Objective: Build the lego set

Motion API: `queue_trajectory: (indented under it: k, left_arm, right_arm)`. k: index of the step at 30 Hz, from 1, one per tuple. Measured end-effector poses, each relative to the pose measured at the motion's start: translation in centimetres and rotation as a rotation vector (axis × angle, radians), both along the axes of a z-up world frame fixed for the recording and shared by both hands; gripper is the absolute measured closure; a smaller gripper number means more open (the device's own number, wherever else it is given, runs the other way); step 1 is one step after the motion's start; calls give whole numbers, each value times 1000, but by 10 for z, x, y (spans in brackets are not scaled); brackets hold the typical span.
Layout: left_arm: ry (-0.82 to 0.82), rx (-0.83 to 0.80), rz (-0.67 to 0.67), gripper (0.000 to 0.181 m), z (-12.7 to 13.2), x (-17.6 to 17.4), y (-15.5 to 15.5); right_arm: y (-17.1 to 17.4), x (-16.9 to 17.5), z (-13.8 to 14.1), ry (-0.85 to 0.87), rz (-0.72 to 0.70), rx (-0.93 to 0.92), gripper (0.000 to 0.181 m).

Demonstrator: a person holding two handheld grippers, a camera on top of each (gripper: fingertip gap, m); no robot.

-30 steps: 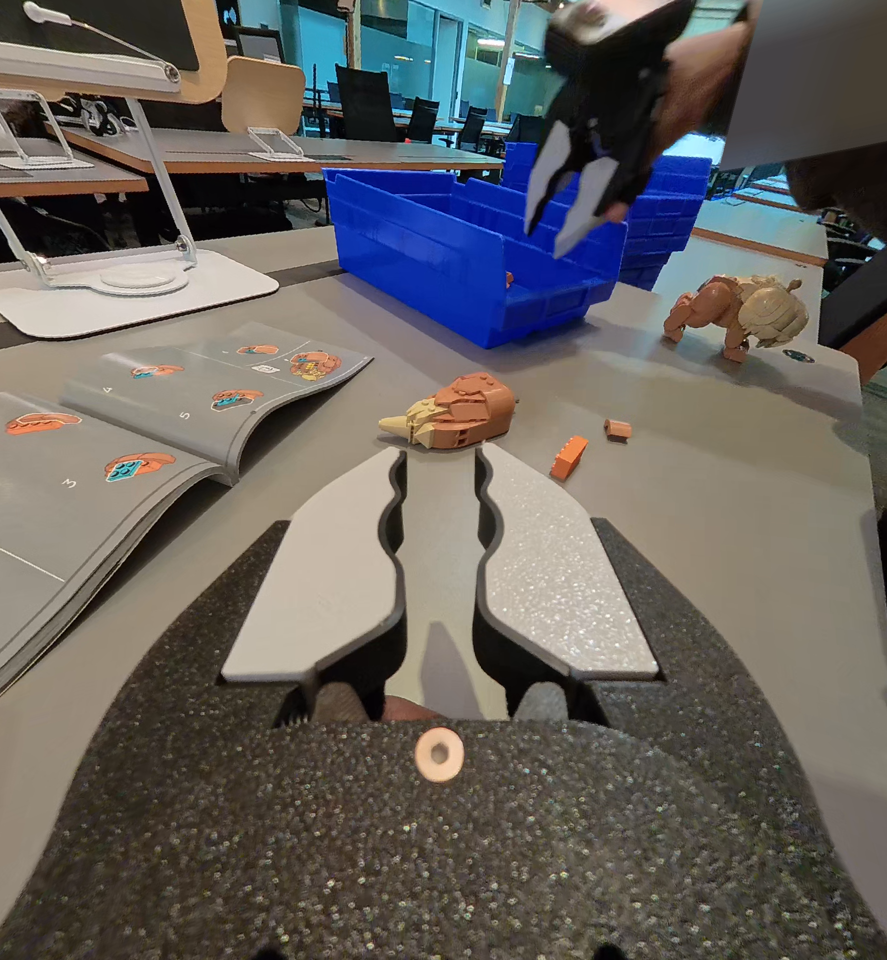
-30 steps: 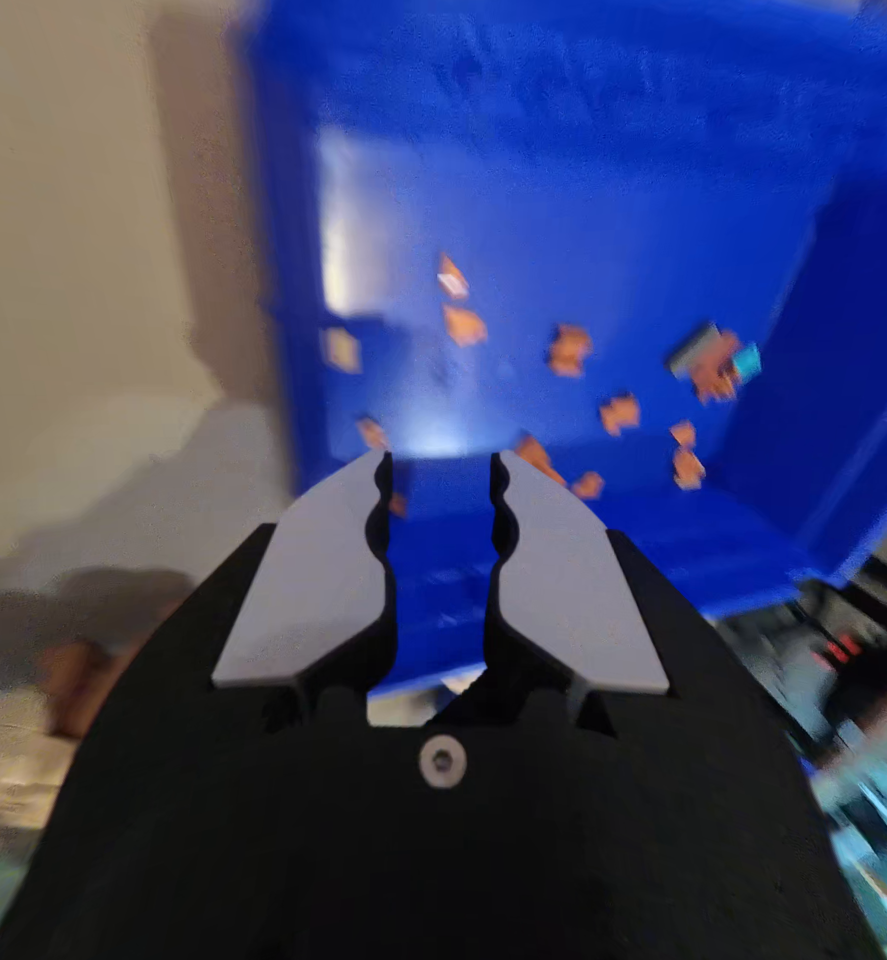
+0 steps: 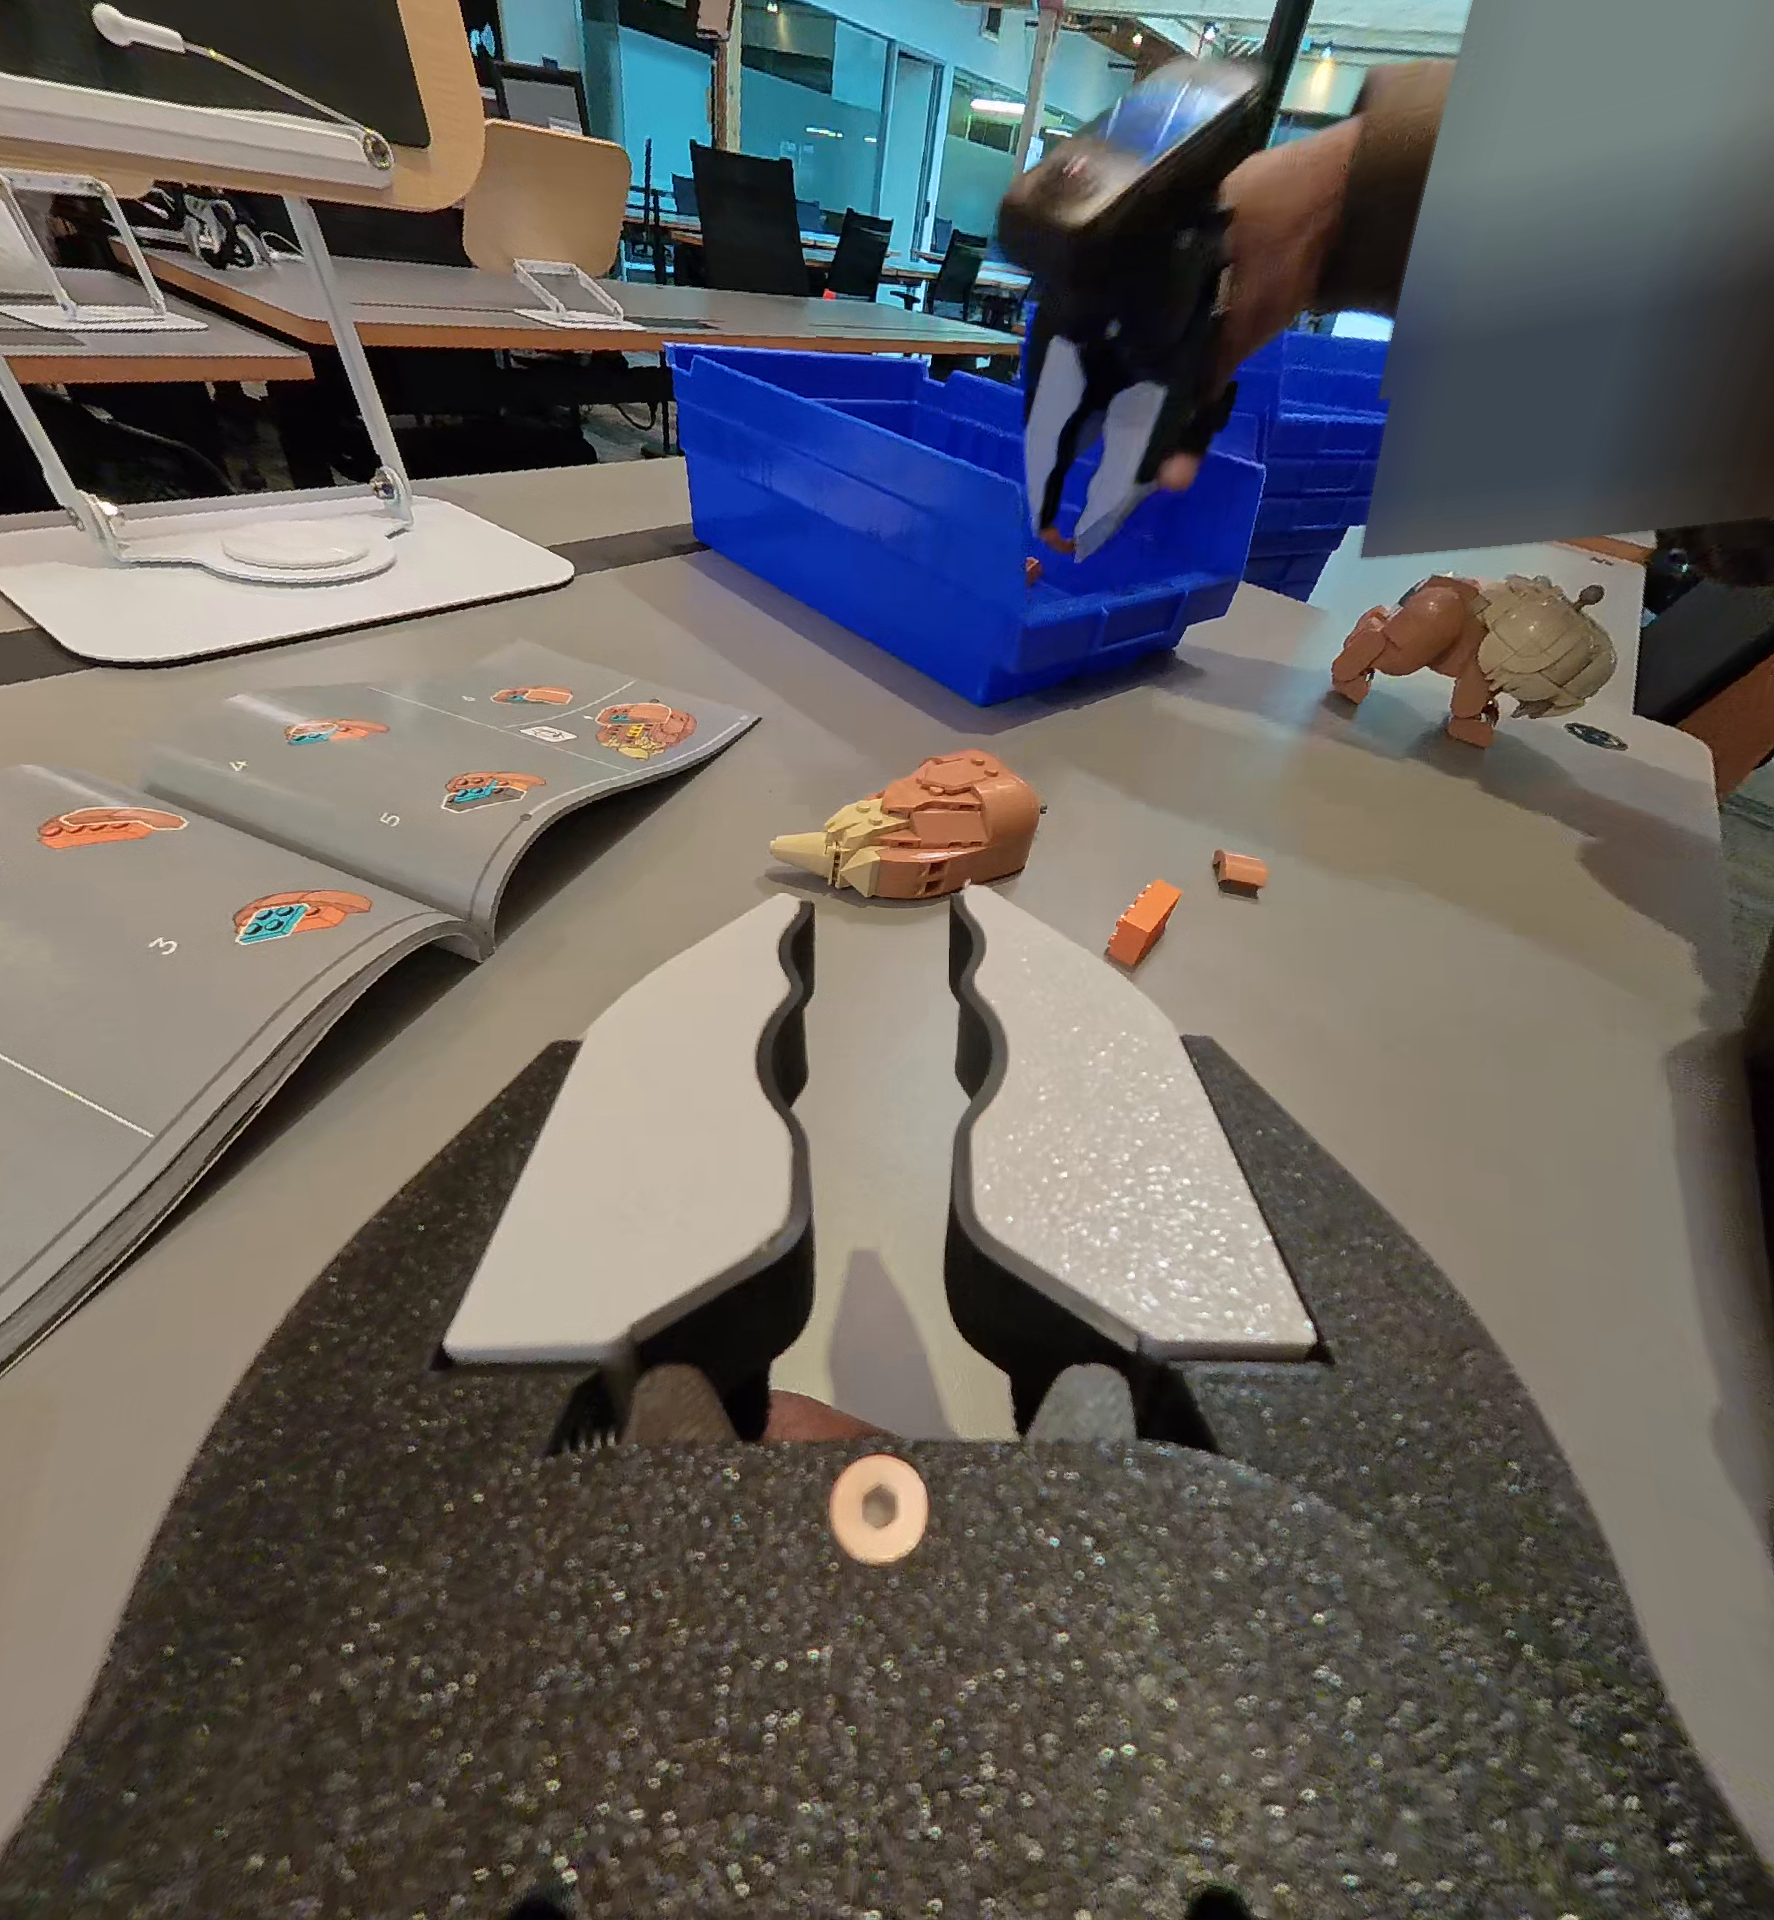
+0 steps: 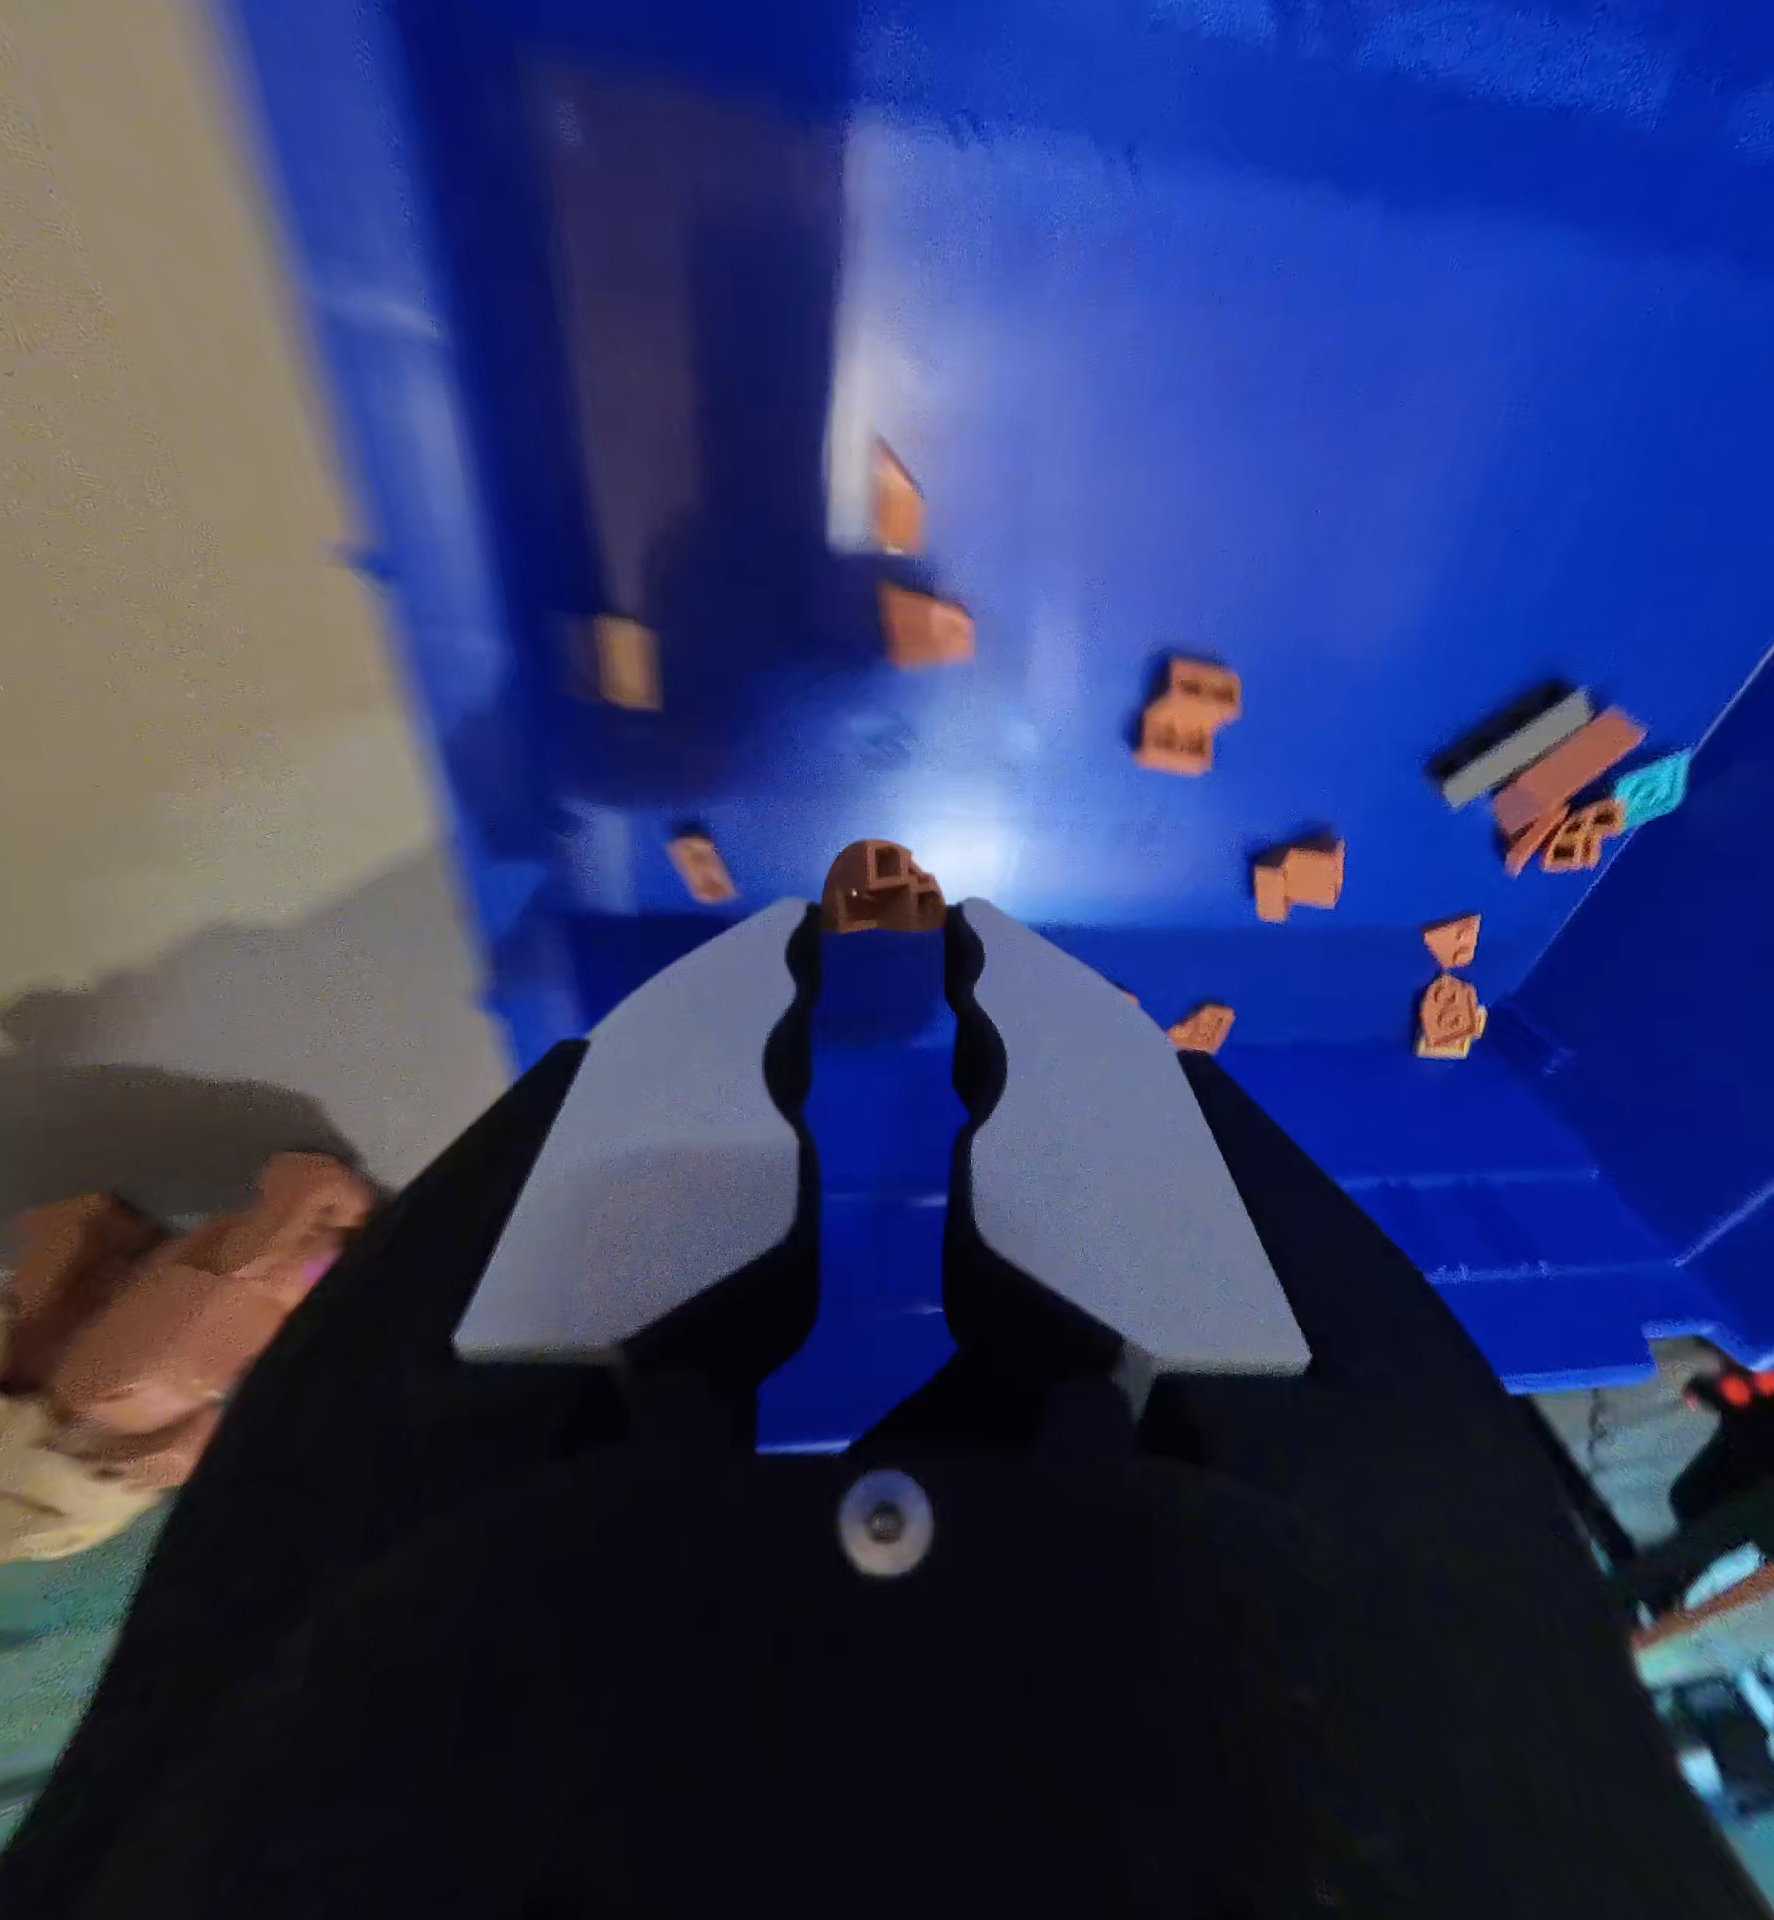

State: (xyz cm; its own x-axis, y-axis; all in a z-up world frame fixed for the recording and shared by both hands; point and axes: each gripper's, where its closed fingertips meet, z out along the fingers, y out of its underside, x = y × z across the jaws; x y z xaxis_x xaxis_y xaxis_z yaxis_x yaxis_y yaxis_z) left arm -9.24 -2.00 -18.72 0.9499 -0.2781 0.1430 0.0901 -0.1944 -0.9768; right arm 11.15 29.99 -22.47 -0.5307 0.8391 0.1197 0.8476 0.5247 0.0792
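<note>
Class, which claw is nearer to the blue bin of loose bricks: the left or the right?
Right. The right claw hangs over the blue bin, pinching a small brown brick. The left claw sits low over the table, short of the half-built head.

The right claw (image 4: pixel 881 914), empty before, now pinches a brown brick (image 4: pixel 879 889) over the bin (image 4: pixel 1278 312).

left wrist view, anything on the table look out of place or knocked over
Mildly: two loose orange bricks lie on the table outside the blue bin, and the half-built brown model lies on its side. Nothing looks spilled or broken.
</note>
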Motion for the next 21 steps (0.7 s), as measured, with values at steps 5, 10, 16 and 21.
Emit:
queue_trajectory:
  k: [5,10,16,21]
  left_arm:
    - [10,-16,-10,157,-2,3,1]
    - [22,-21,-17,157,-3,6,0]
    - [26,-20,-16,157,-3,6,-1]
    - [35,-29,-22,157,-5,8,-1]
  right_arm:
    - [-112,-22,30,153,194,-71,159]
    - [-193,-48,10,194,315,-157,159]
    - [-211,-57,-28,145,337,-189,159]
    - [-209,-57,-38,131,308,-225,158]
